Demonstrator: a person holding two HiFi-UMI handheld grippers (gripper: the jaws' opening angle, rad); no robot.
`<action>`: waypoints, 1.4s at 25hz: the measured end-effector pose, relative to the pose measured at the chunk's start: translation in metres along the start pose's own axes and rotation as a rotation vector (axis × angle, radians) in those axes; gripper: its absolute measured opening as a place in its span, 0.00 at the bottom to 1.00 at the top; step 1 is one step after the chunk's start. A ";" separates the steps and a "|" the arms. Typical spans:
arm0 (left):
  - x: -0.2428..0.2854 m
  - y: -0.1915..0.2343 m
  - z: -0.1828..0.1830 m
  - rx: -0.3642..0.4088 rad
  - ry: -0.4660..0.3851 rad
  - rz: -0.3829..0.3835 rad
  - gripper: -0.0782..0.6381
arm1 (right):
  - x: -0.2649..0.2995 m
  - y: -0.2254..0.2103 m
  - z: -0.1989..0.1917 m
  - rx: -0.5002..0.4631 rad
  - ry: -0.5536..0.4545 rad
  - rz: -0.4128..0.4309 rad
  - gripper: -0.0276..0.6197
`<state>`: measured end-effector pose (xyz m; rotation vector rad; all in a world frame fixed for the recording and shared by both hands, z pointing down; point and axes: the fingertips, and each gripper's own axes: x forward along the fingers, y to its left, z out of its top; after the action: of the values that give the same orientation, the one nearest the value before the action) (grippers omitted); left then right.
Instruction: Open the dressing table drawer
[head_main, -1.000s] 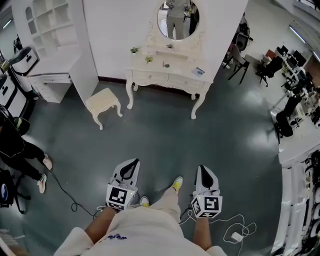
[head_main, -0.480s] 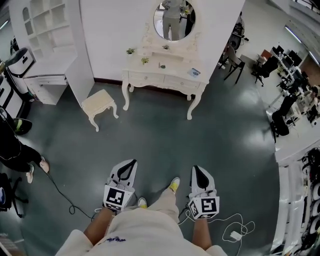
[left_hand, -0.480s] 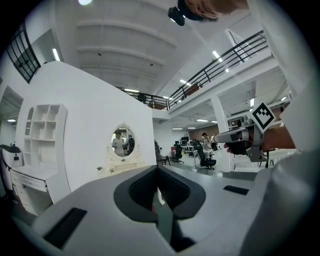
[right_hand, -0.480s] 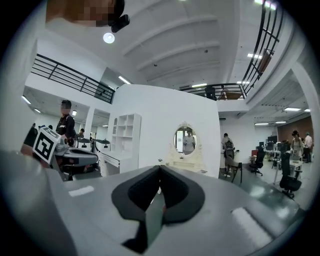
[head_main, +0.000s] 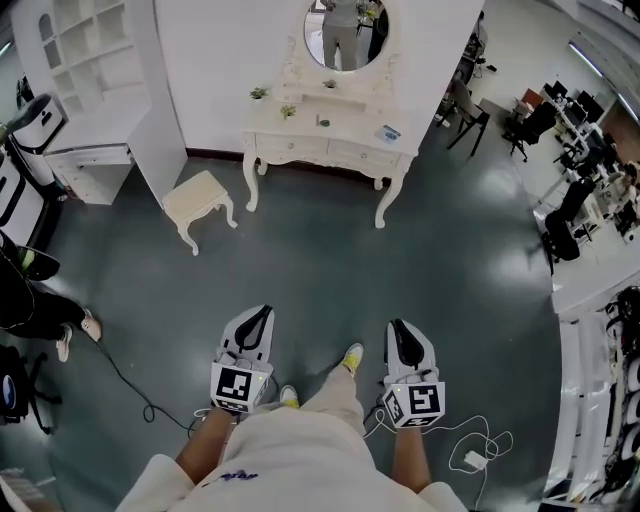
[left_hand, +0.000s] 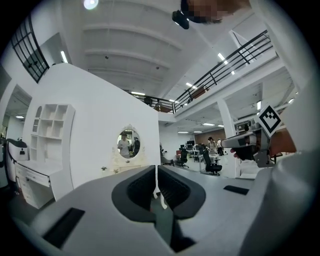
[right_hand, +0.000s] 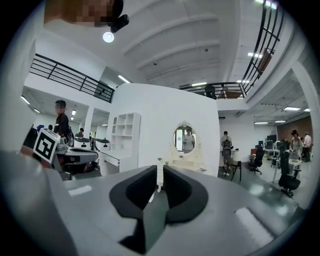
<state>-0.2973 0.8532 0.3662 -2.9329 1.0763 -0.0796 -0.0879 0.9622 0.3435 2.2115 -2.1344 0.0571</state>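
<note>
A person is standing on a dark green floor (head_main: 320, 260) and holding two grippers level, side by side, both pointing towards the white dressing table (head_main: 392, 166) that is standing well ahead against a white wall. The left gripper (head_main: 265, 312) is keeping its fingers pressed together with nothing between them. The right gripper (head_main: 398, 325) has just been opening its fingers, which are now standing a narrow slit apart, also with nothing between them. Neither gripper is touching the furniture. The drawer (head_main: 296, 148) is sitting shut in the front of the dressing table, just under the counter (head_main: 350, 128), beside a second shut drawer to its right. An oval mirror (head_main: 346, 32) is rising above the counter and reflecting the person. A small white stool (head_main: 198, 197) is standing on the floor near the table's left legs, apart from them, and a white shelf unit (head_main: 90, 50) is filling the far left corner
</note>
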 end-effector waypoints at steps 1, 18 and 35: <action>0.001 0.001 0.002 -0.008 -0.007 0.005 0.12 | 0.001 -0.001 0.000 0.002 0.002 0.000 0.12; 0.014 0.005 0.004 -0.070 -0.051 -0.077 0.41 | 0.018 0.021 -0.003 0.026 0.028 0.083 0.32; 0.086 0.015 -0.032 -0.140 -0.015 -0.171 0.71 | 0.062 -0.005 -0.031 0.213 0.040 -0.045 0.74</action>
<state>-0.2433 0.7863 0.4010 -3.1402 0.8607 0.0161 -0.0796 0.9030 0.3790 2.3469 -2.1476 0.3384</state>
